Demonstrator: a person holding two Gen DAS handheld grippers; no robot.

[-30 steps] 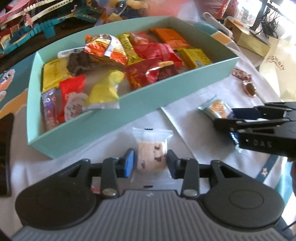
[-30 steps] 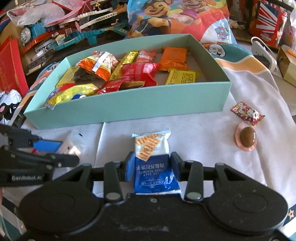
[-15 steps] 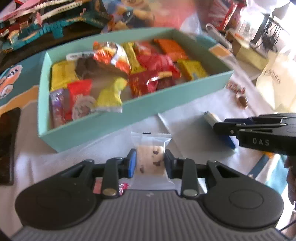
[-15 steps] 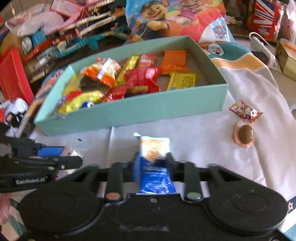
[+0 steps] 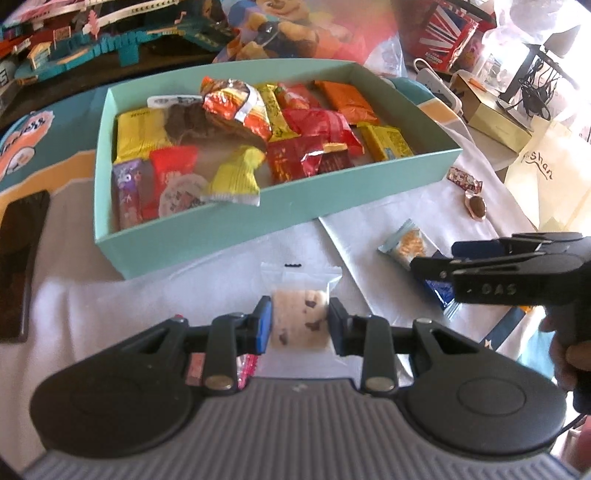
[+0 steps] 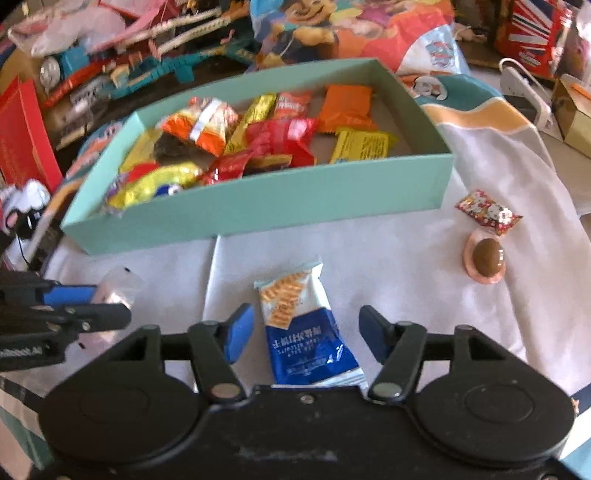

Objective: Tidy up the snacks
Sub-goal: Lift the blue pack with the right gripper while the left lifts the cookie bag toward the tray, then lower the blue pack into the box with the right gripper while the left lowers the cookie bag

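Note:
My left gripper (image 5: 298, 320) is shut on a clear-wrapped pale cookie bar (image 5: 298, 317), held just above the white cloth in front of the teal box (image 5: 258, 218). The box holds several bright snack packets. My right gripper (image 6: 306, 332) is open. The blue and white cracker packet (image 6: 306, 332) lies on the cloth between its fingers, not gripped. The same packet (image 5: 410, 245) and the right gripper (image 5: 432, 258) show at the right of the left wrist view. The left gripper (image 6: 88, 299) shows at the left of the right wrist view.
A small red candy packet (image 6: 487, 212) and a brown chocolate egg (image 6: 485, 258) lie on the cloth right of the box. Toy tracks (image 6: 166, 66), a cartoon bag (image 6: 332, 29) and a red tin (image 6: 532, 33) crowd the far side. A dark phone (image 5: 18, 258) lies left.
My right gripper opened and let the blue packet drop onto the cloth. My left gripper closed on the cookie bar and lifted it slightly.

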